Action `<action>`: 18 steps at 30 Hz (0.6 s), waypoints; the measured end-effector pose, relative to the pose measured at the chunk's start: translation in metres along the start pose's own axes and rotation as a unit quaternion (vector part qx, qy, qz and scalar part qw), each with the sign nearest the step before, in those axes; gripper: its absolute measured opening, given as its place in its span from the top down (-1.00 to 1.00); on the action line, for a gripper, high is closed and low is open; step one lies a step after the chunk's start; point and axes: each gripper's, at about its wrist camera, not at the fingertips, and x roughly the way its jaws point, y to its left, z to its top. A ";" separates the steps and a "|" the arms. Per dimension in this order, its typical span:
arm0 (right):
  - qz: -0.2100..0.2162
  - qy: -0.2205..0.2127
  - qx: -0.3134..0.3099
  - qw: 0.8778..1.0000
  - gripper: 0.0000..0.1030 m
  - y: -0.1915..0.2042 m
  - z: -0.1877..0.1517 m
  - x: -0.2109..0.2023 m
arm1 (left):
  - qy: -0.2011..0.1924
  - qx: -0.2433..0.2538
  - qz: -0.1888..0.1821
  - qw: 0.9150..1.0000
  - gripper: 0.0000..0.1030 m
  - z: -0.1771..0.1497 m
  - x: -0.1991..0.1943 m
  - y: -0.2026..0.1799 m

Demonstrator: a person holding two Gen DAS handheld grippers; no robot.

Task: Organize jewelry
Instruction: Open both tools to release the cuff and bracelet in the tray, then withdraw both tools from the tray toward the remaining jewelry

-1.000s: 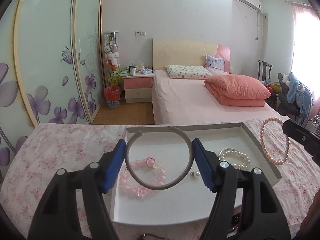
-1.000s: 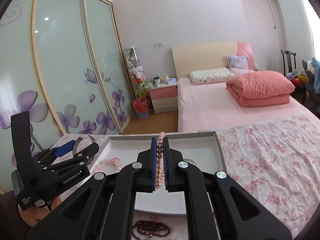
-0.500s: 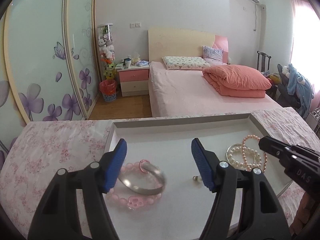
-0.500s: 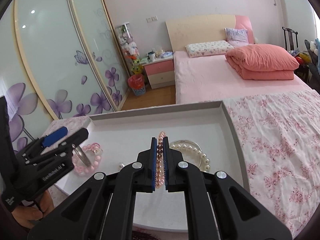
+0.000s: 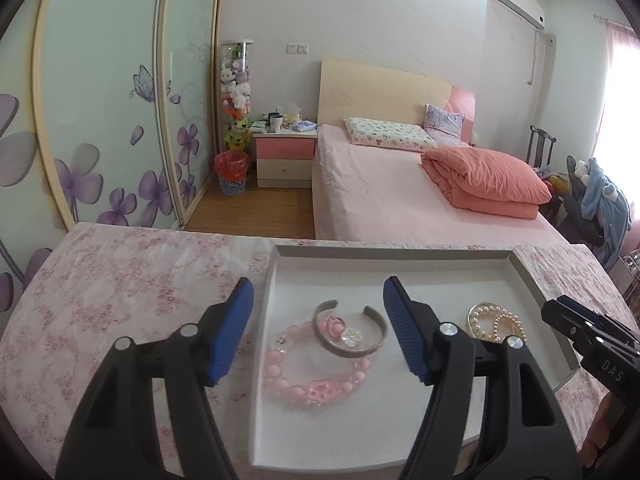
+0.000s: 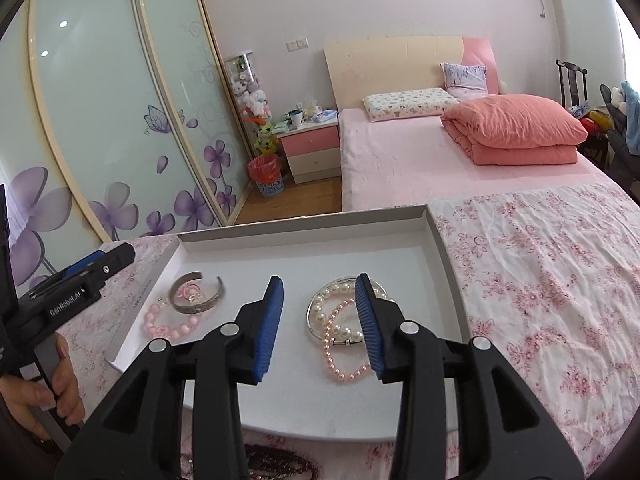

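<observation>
A white tray (image 5: 520, 276) lies on the floral cloth. In it, a silver cuff bangle (image 5: 350, 350) rests on a pink bead bracelet (image 5: 316, 388), just under my left gripper (image 5: 318, 284), which is open with nothing between its pads. In the right wrist view, my right gripper (image 6: 319, 280) hangs low over the tray with its jaws opening. A pink pearl strand (image 6: 344, 376) lies loose on the tray floor by the right finger, partly across a white pearl bracelet (image 6: 340, 292) and a silver ring. No pad presses on it.
A dark red bead string (image 6: 276, 460) lies on the cloth in front of the tray's near edge. A hand (image 6: 60, 384) holds the left gripper's handle. A pink bed (image 5: 400, 200) and wardrobe doors (image 5: 100, 120) stand beyond the table.
The left gripper let the silver cuff drop onto the pink bead bracelet and shifted left. The right gripper sank toward the tray and opened, and the pink pearl strand now lies in the tray.
</observation>
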 end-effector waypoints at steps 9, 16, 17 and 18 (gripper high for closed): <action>-0.001 -0.005 -0.009 1.000 0.24 0.006 -0.014 -0.033 | -0.009 0.001 0.008 1.000 -0.30 -0.015 -0.045 0.016; -0.008 0.021 -0.020 1.000 0.24 0.005 -0.043 -0.050 | 0.007 0.011 0.005 1.000 -0.33 -0.050 -0.072 0.021; -0.008 0.027 -0.021 0.999 0.24 0.005 -0.047 -0.051 | 0.013 0.013 0.003 1.000 -0.35 -0.058 -0.076 0.021; -0.007 0.033 -0.021 0.999 0.24 0.004 -0.052 -0.053 | 0.018 0.015 0.002 1.000 -0.36 -0.064 -0.078 0.022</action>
